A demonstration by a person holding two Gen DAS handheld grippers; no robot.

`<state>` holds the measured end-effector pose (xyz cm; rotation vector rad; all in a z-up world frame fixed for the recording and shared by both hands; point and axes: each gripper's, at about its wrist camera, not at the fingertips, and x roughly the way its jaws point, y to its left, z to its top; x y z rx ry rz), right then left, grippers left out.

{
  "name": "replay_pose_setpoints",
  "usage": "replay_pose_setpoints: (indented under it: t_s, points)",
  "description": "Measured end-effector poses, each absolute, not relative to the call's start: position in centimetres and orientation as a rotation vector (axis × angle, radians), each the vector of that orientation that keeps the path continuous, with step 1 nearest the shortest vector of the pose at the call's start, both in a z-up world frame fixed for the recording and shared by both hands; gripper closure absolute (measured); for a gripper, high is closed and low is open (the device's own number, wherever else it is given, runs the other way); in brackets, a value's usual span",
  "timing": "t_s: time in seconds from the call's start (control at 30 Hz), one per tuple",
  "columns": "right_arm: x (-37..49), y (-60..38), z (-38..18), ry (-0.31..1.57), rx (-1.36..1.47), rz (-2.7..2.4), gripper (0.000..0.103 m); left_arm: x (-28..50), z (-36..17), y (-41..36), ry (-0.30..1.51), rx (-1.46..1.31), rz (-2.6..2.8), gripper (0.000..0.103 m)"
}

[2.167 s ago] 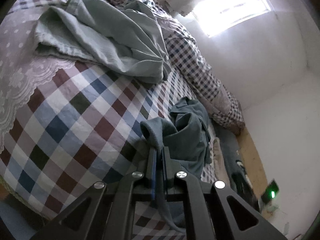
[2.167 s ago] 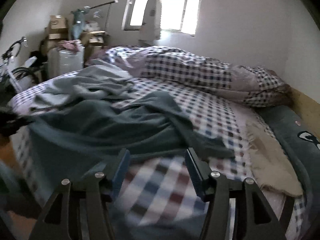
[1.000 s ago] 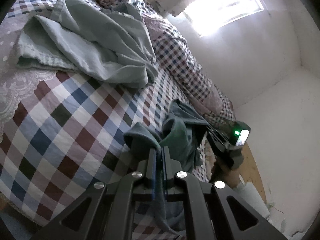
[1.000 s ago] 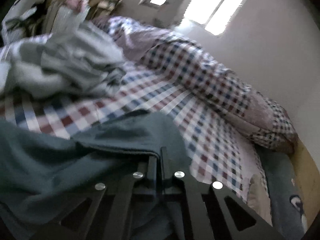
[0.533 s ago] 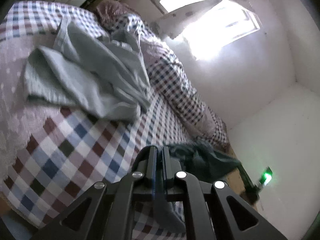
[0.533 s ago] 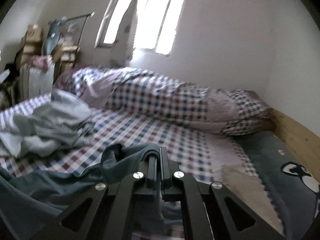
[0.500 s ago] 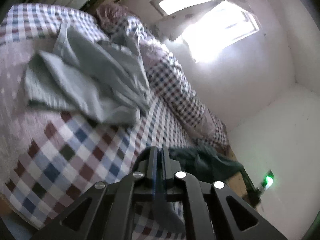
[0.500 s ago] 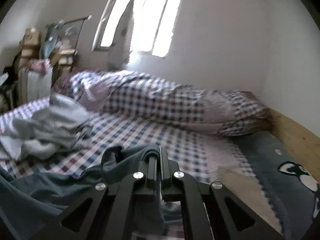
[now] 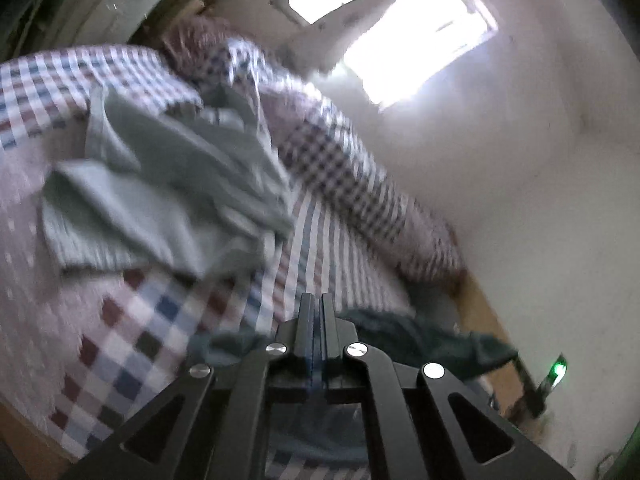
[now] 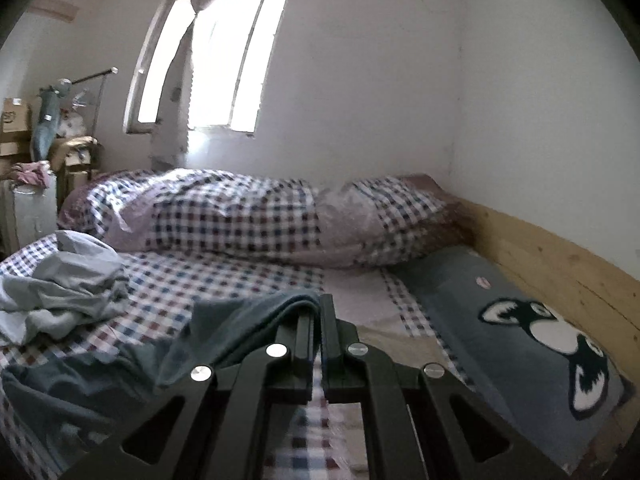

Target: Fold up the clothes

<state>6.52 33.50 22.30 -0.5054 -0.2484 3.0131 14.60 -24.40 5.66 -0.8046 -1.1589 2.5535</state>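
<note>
dark teal garment [image 10: 240, 332] pinched by both tongs [image 9: 316, 308] [image 10: 316, 312], pale clothes [image 10: 60, 284] heaped beside it.

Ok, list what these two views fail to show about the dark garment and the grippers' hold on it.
- Left wrist view: the whole frame is motion-blurred, so the dark garment shows no shape. The left hand-held gripper hides where its closed fingers pinch it.
- Right wrist view: the right hand-held gripper covers the pinched edge, and the garment runs off the lower left edge.
- Neither view shows what kind of garment it is.
- The pale clothes pile is too crumpled to count pieces.
</note>
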Motion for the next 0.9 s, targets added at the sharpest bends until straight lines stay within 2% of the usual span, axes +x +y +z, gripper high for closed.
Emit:
replay_pose_setpoints:
  t_s: [0.27,0.33,0.5,0.67,0.9]
  points:
    - [8.6,40.2,18.9,-0.086,-0.607,2.889,0.103,13.3,-0.5,-20.6,-1.102,-1.085,2.509,0.098]
    - [10.0,42.0,18.4,-0.062,-0.609,2.854,0.103,13.3,-1.2,-20.9,-1.103,-1.1,2.507,0.089]
    - [13.7,47.9,16.1,0.022,-0.67,2.723,0.103,13.4,-2.1,-22.2,-1.157,-1.078,2.499,0.045]
    - [16.4,52.7,11.5,0.12,-0.821,2.591,0.103,13.6,-3.0,-23.6,-1.219,-1.054,2.489,0.04]
    - [17.8,53.8,4.1,0.154,-1.153,2.5,0.099,12.7,-2.6,-21.6,-1.105,-1.045,2.492,0.039]
